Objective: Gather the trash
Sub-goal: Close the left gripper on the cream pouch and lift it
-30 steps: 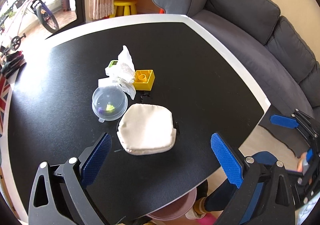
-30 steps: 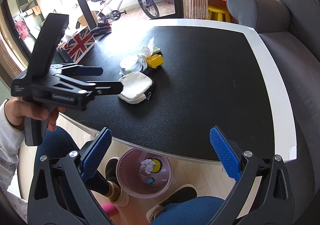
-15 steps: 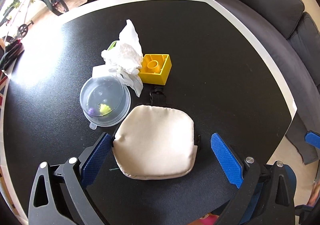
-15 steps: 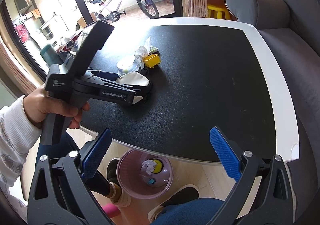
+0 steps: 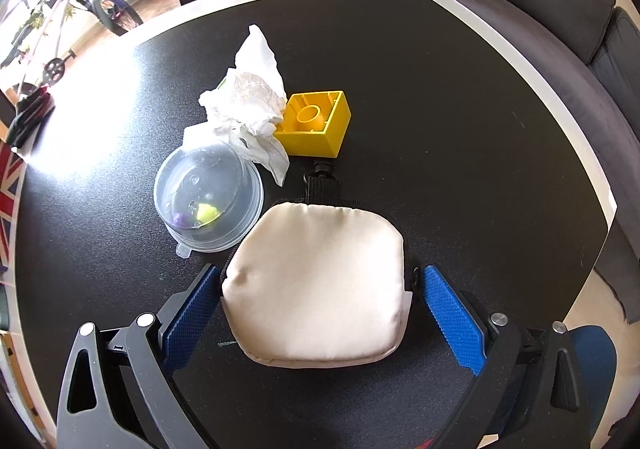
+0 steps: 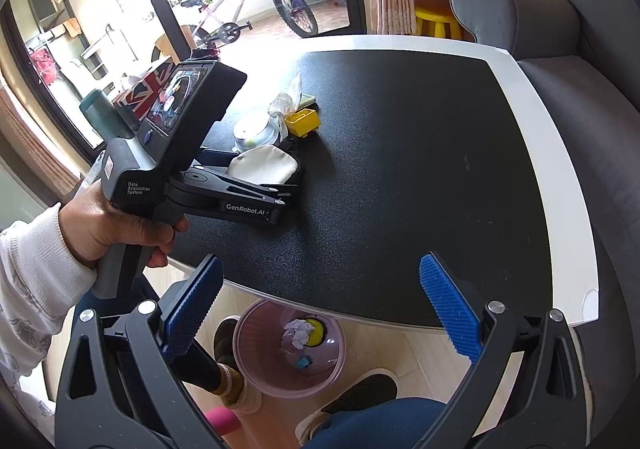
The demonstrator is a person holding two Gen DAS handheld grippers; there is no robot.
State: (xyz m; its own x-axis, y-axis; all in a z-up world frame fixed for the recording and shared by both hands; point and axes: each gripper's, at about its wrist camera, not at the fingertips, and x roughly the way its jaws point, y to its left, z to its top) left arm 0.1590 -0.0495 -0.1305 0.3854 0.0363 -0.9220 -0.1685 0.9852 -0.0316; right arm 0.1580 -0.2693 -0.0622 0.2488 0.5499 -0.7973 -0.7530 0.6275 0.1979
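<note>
A cream fabric pouch [image 5: 316, 285] lies flat on the black table [image 5: 460, 121]. My left gripper [image 5: 320, 273] is open and low over the table, one blue pad on each side of the pouch; the left pad touches its edge. Beyond the pouch sit a crumpled white tissue [image 5: 248, 105], a yellow toy brick [image 5: 316, 123] and a clear lidded plastic tub [image 5: 208, 193]. My right gripper [image 6: 320, 265] hangs open and empty over the table's near edge. Below it stands a pink bin [image 6: 256, 369] holding a tissue wad and small scraps.
A grey sofa [image 6: 580, 97] runs along the table's right side. A Union Jack box [image 6: 140, 89] and a green cup [image 6: 98, 117] stand at the far left edge. A hand [image 6: 120, 225] holds the left gripper's handle. Feet in shoes rest beside the bin.
The left gripper has moved forward and down, and the pouch now lies between its fingers. The right gripper has hardly moved.
</note>
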